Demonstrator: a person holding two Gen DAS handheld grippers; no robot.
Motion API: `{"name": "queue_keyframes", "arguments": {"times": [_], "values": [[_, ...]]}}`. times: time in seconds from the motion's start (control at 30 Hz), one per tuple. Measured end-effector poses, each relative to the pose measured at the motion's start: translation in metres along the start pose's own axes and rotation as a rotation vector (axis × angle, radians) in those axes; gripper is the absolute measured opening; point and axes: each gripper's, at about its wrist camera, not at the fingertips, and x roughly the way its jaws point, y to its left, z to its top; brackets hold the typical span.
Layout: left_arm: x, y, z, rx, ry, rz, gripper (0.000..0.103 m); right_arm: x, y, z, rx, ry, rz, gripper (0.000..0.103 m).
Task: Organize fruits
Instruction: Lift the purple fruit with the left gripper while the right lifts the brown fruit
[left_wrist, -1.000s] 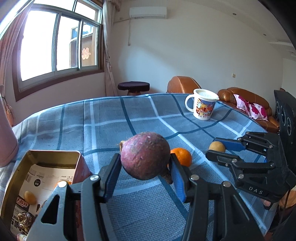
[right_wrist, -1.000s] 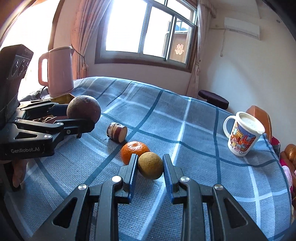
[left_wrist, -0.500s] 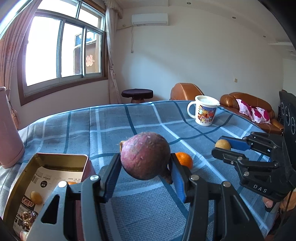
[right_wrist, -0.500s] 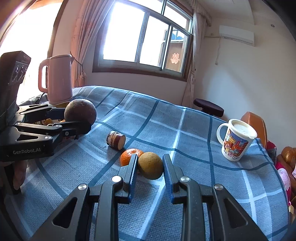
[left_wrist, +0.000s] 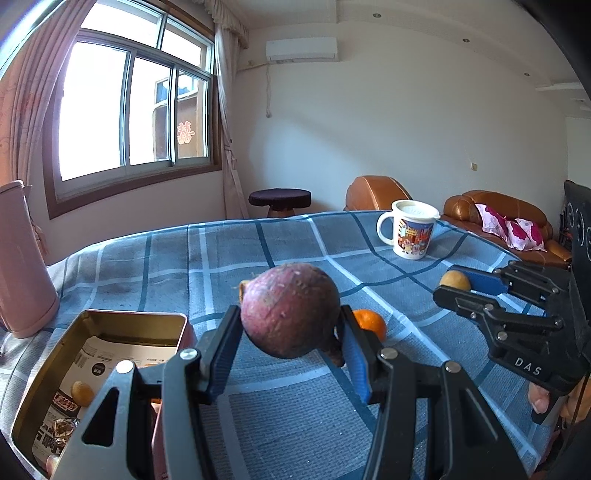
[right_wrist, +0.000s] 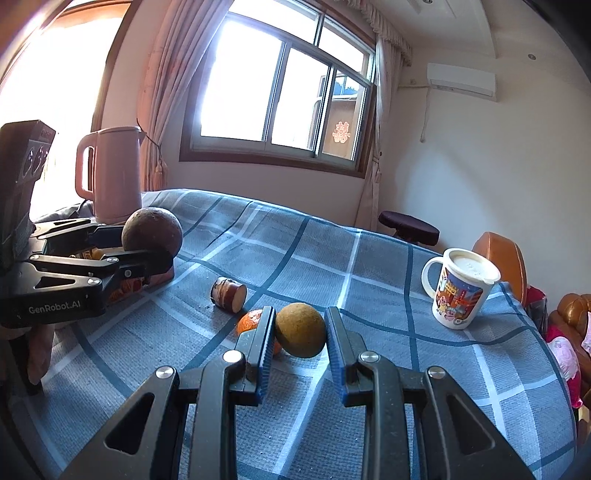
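The left gripper (left_wrist: 290, 334) had its fingers (left_wrist: 221, 350) clamped on a round purple fruit (left_wrist: 290, 310), which was held up off the tabletop (left_wrist: 295, 406). The tin (left_wrist: 48, 391) stood just down and to the left of those fingers, open side up, with its near corner almost under the left finger. It already held a small yellow fruit (left_wrist: 82, 393) on a printed sheet. The coming move seemed to turn on that offset: the fruit needed a short carry leftward and down to clear the rim. The left gripper was much the nearer of the two to the tin.

The right gripper (right_wrist: 300, 334) had its fingers (right_wrist: 264, 343) closed on a brown ball-shaped fruit (right_wrist: 300, 335). Whether it was clear of the cloth could not be told. Just behind the left finger, an orange (right_wrist: 248, 320) lay on the tabletop, partly hidden. Farther out lay a cut stub of something (right_wrist: 228, 293) on its side, with its pale face towards the camera. From this view the tin was well off to the left, mostly hidden behind the left gripper (right_wrist: 147, 254), so the right load likely had to wait or go around.

The mug (right_wrist: 460, 291) stood upright near the far right edge and the pink kettle (right_wrist: 110, 173) stood at the far left, both well away from the path to the tin
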Motion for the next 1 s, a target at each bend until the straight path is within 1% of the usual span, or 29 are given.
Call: {"name": "queue_keyframes", "arguments": {"times": [0.63,0.87,1.0], "values": [[-0.012,-0.001,-0.002,0.005,-0.041,0.032,0.054,-0.011,0.002,-0.001,0.0,-0.053,-0.023,0.028],[-0.015,0.002,-0.003,0.005,-0.049,0.044,0.054,-0.01,0.002,0.0,0.03,-0.06,0.006,0.028],[-0.016,0.004,-0.004,0.001,-0.047,0.05,0.054,-0.008,0.012,0.003,0.021,-0.061,0.027,0.028]]}}
